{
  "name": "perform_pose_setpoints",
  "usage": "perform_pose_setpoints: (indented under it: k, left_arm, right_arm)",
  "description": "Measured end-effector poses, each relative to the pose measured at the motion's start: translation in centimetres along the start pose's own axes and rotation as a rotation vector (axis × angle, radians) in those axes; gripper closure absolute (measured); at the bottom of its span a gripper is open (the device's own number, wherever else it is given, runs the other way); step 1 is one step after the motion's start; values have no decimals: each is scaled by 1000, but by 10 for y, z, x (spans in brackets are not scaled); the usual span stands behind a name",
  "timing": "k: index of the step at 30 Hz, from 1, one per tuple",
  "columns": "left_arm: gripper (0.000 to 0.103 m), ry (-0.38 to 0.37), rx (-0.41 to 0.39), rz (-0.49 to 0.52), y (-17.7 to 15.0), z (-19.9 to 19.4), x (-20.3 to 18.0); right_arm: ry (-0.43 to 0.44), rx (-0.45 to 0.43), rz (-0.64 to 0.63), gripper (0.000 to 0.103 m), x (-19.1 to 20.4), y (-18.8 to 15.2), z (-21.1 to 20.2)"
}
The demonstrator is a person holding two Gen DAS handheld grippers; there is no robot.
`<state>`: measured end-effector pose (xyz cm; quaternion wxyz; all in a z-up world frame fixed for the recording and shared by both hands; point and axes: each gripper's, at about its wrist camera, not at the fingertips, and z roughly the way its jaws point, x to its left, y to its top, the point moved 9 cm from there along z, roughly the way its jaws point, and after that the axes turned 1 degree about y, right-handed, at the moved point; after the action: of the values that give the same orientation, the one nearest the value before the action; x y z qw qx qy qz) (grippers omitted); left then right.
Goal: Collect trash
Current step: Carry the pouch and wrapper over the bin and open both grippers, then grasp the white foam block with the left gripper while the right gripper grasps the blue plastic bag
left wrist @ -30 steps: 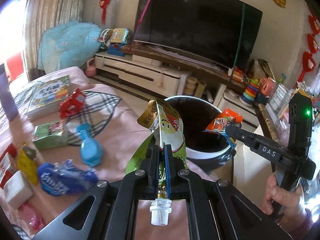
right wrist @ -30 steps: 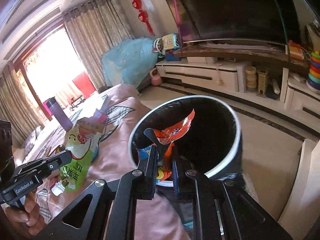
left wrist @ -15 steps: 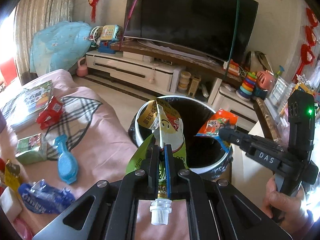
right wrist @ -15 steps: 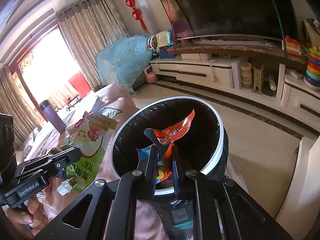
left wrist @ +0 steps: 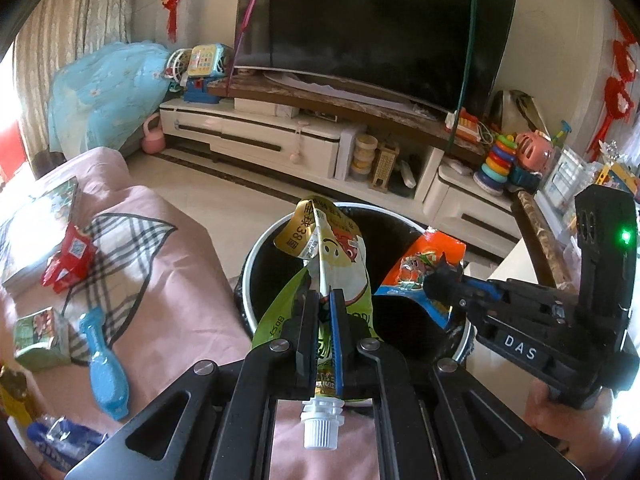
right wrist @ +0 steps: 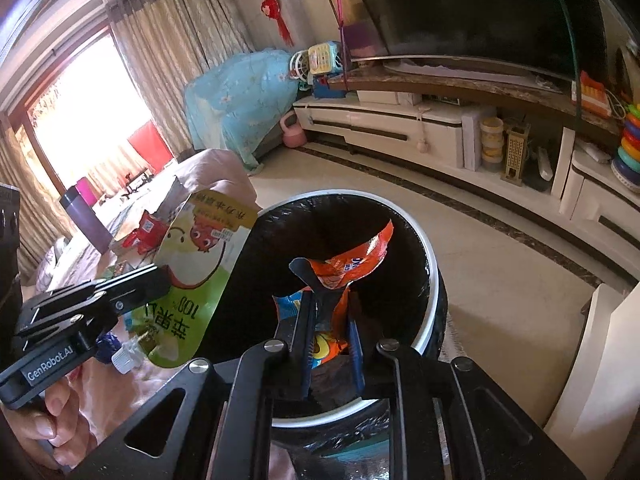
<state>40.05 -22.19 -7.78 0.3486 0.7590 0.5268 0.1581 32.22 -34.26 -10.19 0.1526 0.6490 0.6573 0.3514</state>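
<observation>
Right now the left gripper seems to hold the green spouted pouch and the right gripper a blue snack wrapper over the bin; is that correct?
Not quite: the snack wrapper between the opening jaws of the right gripper is mainly orange, as the right wrist view shows. The left gripper does hold the green spouted pouch over the bin.

my left gripper (left wrist: 325,304) now carries the green juice pouch (left wrist: 340,264) off the pink blanket (left wrist: 168,280) to the near rim of the black-lined bin (left wrist: 256,248), where a second ago it hung over the bedding. my right gripper (right wrist: 329,316) sits lower over the bin mouth, and its jaws are opening, the gap around the orange snack wrapper (right wrist: 344,268) wider than before.
</observation>
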Motion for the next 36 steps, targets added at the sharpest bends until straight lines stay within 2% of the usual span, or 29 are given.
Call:
perform_pose_setpoints:
  k: [2, 6, 7, 11, 16, 18, 25, 36]
  left_arm:
    - [96, 1, 10, 0, 1, 4, 0]
    - [70, 15, 2, -14, 2, 2, 3]
    - [69, 17, -4, -20, 2, 0, 4]
    - [50, 38, -30, -48, -7, -17, 13]
    - [44, 57, -37, -101, -35, -41, 31]
    - [41, 69, -38, -116, -46, -51, 37]
    - [38, 110, -36, -183, -89, -93, 64]
    - [38, 192, -62, -289, -135, -168, 118]
  right_arm:
    - [2, 4, -3, 82, 0, 0, 0]
    - [12, 1, 5, 49, -2, 1, -2]
    - [13, -2, 7, 44, -3, 0, -3]
    - [21, -8, 20, 40, -2, 0, -6]
    - [37, -36, 45, 17, 4, -3, -16]
    - [49, -49, 52, 12, 10, -4, -20]
    - [114, -79, 48, 7, 48, -17, -31]
    - [222, -39, -46, 6, 124, -51, -24]
